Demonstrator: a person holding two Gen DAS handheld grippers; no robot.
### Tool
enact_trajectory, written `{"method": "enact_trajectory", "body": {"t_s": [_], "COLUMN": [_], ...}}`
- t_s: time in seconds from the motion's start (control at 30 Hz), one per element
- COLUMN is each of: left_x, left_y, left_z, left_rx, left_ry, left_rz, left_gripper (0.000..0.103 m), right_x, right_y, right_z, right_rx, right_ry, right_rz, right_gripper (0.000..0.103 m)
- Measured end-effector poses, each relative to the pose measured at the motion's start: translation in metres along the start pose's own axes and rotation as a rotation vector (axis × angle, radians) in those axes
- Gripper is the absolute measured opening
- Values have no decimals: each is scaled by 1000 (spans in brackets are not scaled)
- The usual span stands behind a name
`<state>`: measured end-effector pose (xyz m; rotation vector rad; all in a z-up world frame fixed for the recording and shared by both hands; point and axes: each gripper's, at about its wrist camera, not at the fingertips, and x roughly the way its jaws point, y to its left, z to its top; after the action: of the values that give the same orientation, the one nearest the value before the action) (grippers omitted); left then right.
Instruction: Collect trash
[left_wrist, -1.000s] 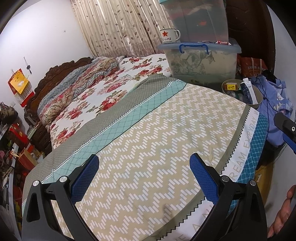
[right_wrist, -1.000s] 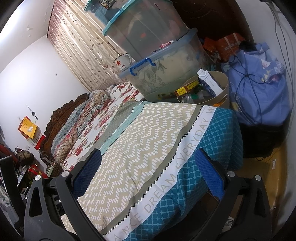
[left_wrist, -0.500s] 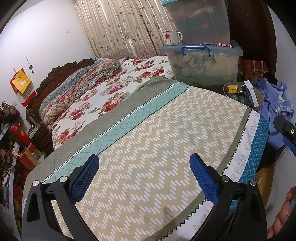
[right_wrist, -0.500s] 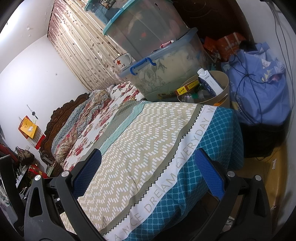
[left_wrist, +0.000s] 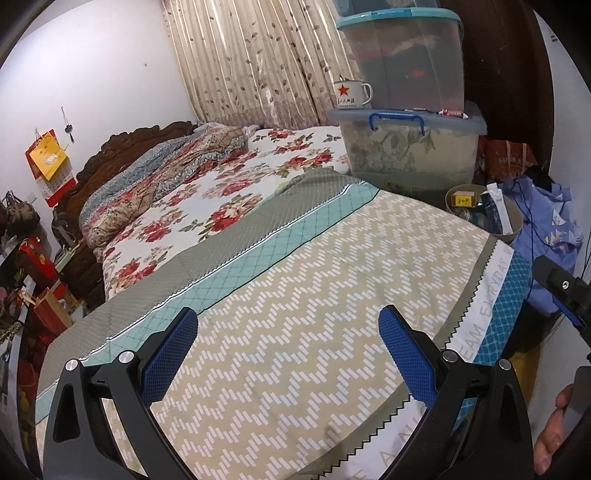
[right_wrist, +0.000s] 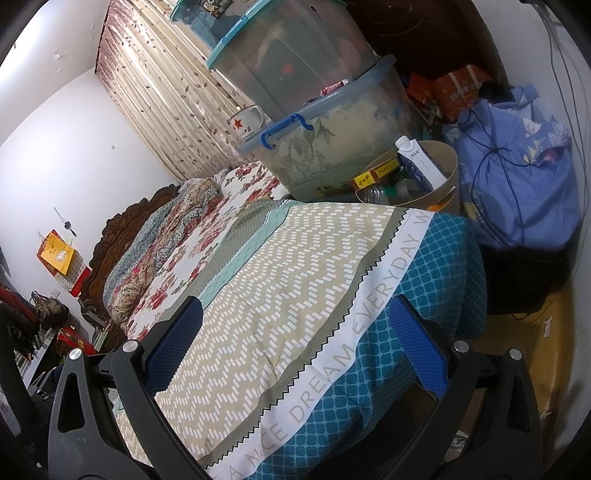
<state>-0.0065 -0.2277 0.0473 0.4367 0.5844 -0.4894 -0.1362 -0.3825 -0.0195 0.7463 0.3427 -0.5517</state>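
The trash bin (right_wrist: 448, 173) is sitting far ahead of my right claw (right_wrist: 293, 345), beyond the bedspread (right_wrist: 295, 280), with a carton (right_wrist: 421, 164) sticking up inside; I'm holding both claws wide open and empty, my left claw (left_wrist: 288, 352) hovering over the zigzag cover.

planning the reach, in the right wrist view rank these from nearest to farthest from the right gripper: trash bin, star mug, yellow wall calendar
From the right gripper:
1. trash bin, just past the bed's far corner, right of centre.
2. star mug, higher up on the lower storage box's lid.
3. yellow wall calendar, on the far wall at left, beyond the headboard.
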Motion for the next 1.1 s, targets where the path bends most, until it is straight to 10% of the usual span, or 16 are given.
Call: {"method": "enact_trajectory", "body": {"t_s": [1.1], "left_x": [5], "left_y": [6], "left_z": [-2], "left_rx": [-41], "left_ry": [35], "left_rz": [48], "left_gripper": [94], "right_x": [2], "right_y": [4], "right_z": [-4], "right_rx": [-4], "right_ry": [7], "right_rz": [5], "right_gripper": [100]}}
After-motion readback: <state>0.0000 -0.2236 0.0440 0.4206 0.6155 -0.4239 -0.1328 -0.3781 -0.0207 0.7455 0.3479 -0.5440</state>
